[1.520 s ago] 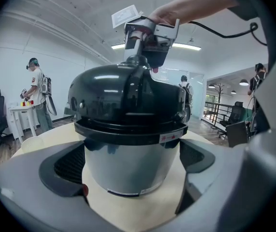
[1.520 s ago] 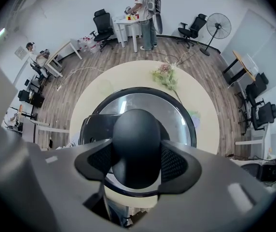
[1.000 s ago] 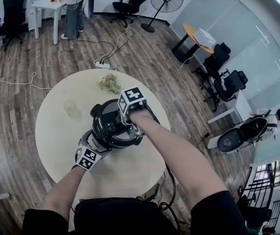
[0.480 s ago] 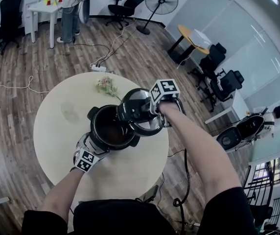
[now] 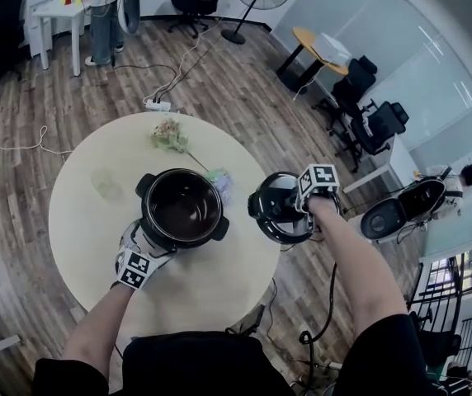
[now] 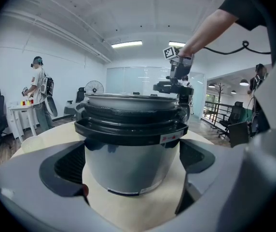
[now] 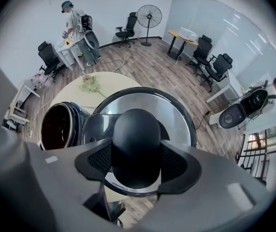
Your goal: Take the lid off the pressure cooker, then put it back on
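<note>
Head view is showing us one pressure cooker (image 5: 182, 209), open and dark inside, standing on one round table (image 5: 87, 229), and one lid (image 5: 279, 209) hanging in the air at centre right, over the table's right edge. We are working two grippers. The left gripper (image 6: 132, 163) is clamping the cooker's steel wall below the black rim — its own view is showing a pad against each side. The right gripper (image 7: 137, 163) is pointing down, its jaws closed on the lid's black knob (image 7: 137, 139). Also sitting on the table: one clear glass (image 5: 104, 184), faint and hard to make out, one bunch of flowers (image 5: 168, 134), and one pale scrap (image 5: 219, 180) partly hidden behind the cooker — we are not making out what it is. One person (image 5: 100, 7) at upper left is being cut off by the frame edge.
</note>
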The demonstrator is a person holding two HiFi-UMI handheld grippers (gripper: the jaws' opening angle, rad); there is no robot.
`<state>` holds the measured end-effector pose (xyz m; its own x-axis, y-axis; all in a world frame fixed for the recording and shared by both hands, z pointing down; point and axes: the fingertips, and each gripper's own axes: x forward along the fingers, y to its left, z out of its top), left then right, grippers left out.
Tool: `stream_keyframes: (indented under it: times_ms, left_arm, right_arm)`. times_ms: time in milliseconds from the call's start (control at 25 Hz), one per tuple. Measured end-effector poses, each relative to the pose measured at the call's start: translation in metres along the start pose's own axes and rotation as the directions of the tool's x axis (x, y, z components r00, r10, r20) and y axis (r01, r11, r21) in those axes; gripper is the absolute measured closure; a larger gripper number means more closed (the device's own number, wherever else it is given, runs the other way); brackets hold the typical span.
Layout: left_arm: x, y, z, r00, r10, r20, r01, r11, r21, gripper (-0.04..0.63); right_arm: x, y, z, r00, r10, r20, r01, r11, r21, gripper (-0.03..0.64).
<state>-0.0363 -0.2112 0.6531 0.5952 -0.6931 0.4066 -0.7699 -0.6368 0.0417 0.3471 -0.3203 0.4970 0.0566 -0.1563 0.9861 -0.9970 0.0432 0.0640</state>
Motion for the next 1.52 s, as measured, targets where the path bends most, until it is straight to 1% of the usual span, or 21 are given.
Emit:
stream_keyframes:
  times_ms: [120,280,560,720,1080,1280,1400,1520]
  left_arm:
    - [-0.001,0.0,0.0,1.0,-0.001,-0.005,0.001,1.0,0.001,0.008]
    - [-0.001,0.003,0.0,1.0,0.003,-0.011,-0.003,1.0,0.005,0.006]
    - [0.001,0.002,-0.003,1.0,0.004,-0.023,-0.004,1.0,0.005,0.008]
    - [0.002,0.002,-0.002,1.0,0.004,-0.028,-0.004,1.0,0.006,0.008]
    - [0.003,0.002,-0.001,0.999,-0.001,-0.048,0.002,1.0,0.005,0.006]
    - [0.001,0.001,-0.002,0.998,-0.003,-0.061,0.004,1.0,0.003,0.006]
    - [0.001,0.002,-0.003,0.998,-0.003,-0.066,0.003,1.0,0.004,0.008]
    - [0.001,0.002,-0.004,0.998,-0.002,-0.069,0.002,1.0,0.004,0.008]
  right_arm:
    - [0.03,-0.021,-0.027,1.0,-0.001,-0.02,0.002,0.999,0.047,0.333]
    - [0.079,-0.025,-0.061,0.999,0.01,-0.043,-0.007,0.998,0.063,0.332]
    - [0.163,-0.003,-0.107,0.993,0.073,-0.089,-0.066,0.995,0.07,0.332]
    - [0.196,0.012,-0.124,0.991,0.083,-0.108,-0.078,0.996,0.051,0.332]
    - [0.233,0.03,-0.148,0.988,0.089,-0.126,-0.082,0.995,0.055,0.331]
    - [0.238,0.042,-0.153,0.987,0.13,-0.098,-0.121,0.988,0.098,0.331]
    - [0.239,0.043,-0.15,0.987,0.138,-0.087,-0.132,0.988,0.077,0.33]
    - [0.24,0.044,-0.15,0.981,0.159,-0.107,-0.155,0.987,0.048,0.324]
